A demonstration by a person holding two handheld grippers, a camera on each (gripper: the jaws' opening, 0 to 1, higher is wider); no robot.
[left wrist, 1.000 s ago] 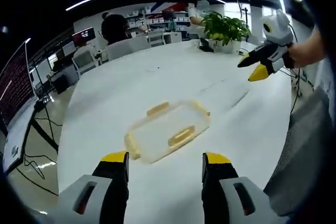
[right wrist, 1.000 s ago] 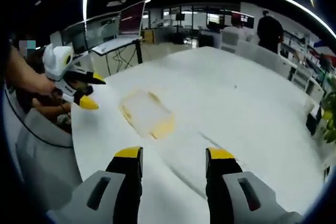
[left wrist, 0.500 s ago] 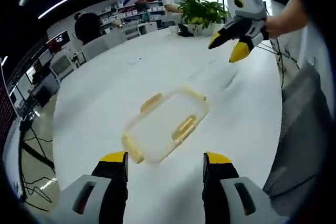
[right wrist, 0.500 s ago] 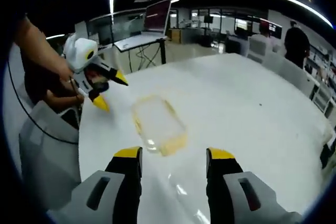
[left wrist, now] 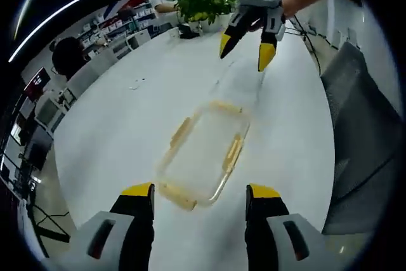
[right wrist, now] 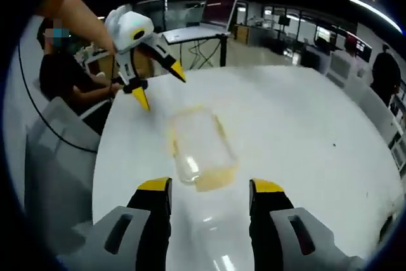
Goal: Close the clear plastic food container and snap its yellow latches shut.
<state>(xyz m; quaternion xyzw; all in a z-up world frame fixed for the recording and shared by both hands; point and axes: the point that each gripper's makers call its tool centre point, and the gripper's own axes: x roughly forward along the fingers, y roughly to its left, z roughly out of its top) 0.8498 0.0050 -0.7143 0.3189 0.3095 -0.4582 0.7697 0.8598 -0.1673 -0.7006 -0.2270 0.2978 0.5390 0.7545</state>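
Note:
The clear plastic container (left wrist: pixel 200 153) with yellow latches on its sides and ends lies flat on the white table (left wrist: pixel 120 125). I cannot tell whether its latches are snapped. My left gripper (left wrist: pixel 200 191) is open just short of the container's near end, holding nothing. From the far end, my right gripper (left wrist: pixel 245 54) points down at the container, open and above the table. In the right gripper view the container (right wrist: pixel 200 147) lies just beyond my open right gripper (right wrist: pixel 210 186), and the left gripper (right wrist: pixel 161 88) hovers open over its far end.
A potted plant (left wrist: pixel 200 4) stands at the table's far end. A grey chair (left wrist: pixel 358 125) is beside the table edge. Another grey chair (right wrist: pixel 57 150) and a seated person (right wrist: pixel 63 74) are at the other side, with a desk and screen (right wrist: pixel 219 7) behind.
Both grippers have come closer to the container from opposite ends. Each view has tilted down toward it. The container has stayed put.

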